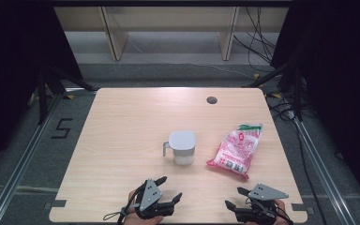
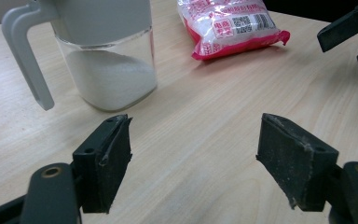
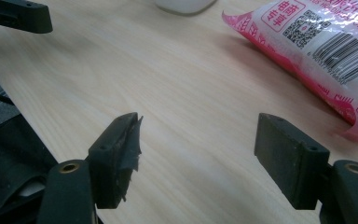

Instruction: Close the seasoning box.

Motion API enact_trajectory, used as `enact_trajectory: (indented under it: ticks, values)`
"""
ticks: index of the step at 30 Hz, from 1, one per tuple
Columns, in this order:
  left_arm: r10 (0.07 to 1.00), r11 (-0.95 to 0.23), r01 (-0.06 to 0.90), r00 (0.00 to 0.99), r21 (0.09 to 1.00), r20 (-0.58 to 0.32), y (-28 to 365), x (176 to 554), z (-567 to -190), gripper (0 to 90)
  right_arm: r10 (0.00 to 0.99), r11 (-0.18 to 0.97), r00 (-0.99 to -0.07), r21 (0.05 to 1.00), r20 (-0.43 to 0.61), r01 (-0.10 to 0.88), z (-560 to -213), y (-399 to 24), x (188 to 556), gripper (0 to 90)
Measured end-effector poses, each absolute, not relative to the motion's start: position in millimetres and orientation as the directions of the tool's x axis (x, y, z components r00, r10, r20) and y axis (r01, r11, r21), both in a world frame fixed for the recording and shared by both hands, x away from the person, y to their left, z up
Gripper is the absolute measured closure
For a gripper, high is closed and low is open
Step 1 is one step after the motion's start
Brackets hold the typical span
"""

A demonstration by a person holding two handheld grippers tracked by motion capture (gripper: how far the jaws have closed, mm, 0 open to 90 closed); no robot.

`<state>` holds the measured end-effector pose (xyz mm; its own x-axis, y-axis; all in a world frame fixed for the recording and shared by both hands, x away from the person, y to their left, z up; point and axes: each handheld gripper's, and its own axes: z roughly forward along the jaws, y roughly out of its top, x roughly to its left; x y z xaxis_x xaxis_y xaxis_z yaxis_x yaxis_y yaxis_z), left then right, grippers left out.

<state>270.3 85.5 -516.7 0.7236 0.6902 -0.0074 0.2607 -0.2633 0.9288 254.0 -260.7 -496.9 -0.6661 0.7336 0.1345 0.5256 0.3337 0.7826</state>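
With both the left gripper [image 1: 170,188] and the right gripper [image 1: 235,198] resting jaws-apart at the near table [image 1: 122,122] edge, nothing seems begun; mid-table stand a lidded canister [image 1: 182,147] of white granules and, just right, a pink sealed bag [image 1: 236,150], so the likely opener is reaching forward to one.

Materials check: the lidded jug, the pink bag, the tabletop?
Jug: clear wall, glass or hard plastic, can't tell which; white powder shows through. Lid and handle look like matte grey plastic.
Bag: thin glossy plastic film, crinkled, with glare and a printed barcode.
Tabletop: pale wood grain with a smooth, even sheen, probably laminate rather than solid wood.
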Motion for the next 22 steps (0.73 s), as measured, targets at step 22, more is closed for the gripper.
enact_trajectory:
  ticks: [22]
  values:
    - [0.687,-0.251,0.278,0.726,0.927,-0.031,89.5,273.4,-517.9,24.1,0.727,0.371,-0.677,0.766,0.111,0.525,-501.2,-263.0,249.6,30.0]
